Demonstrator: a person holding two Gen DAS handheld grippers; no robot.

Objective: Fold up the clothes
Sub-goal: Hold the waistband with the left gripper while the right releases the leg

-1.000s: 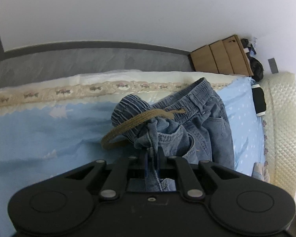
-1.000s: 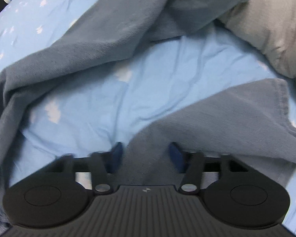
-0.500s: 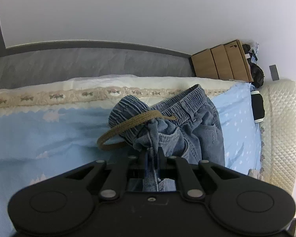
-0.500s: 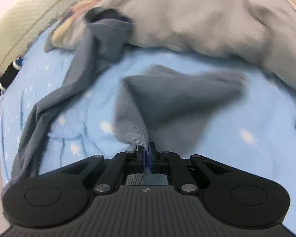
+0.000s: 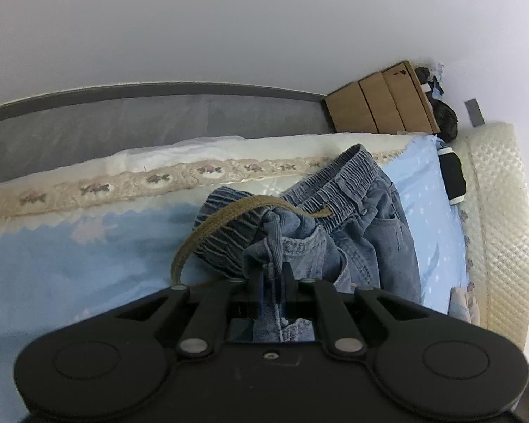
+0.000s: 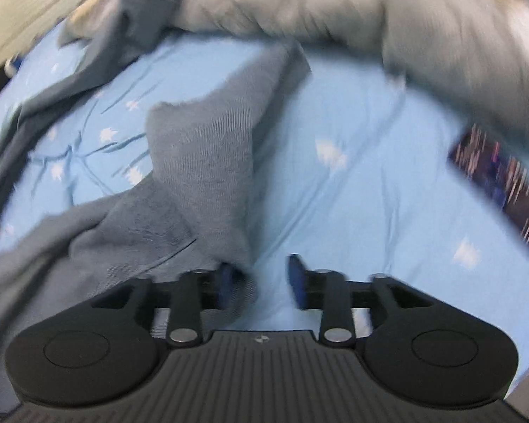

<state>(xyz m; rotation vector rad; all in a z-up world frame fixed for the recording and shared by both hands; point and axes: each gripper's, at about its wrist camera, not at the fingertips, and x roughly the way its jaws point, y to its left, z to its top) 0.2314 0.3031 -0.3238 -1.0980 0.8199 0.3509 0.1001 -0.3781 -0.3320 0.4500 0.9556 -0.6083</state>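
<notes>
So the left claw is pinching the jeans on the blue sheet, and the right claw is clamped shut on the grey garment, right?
Not quite. The left claw does pinch the jeans, but the right wrist view shows the right claw open, its jaws just parted, with the grey garment released beside one finger.

Left gripper (image 5: 271, 275) clamped tight on a bunched fold of blue jeans (image 5: 366, 232), lifted at the waistband. Tan drawstring (image 5: 211, 232) loops out toward the left. Jeans lie on the light blue sheet (image 5: 70, 264) near the bed's far edge, just beside the lace-trimmed cream cover (image 5: 158, 176). Cardboard boxes (image 5: 381, 105) stand past the far right corner.
</notes>
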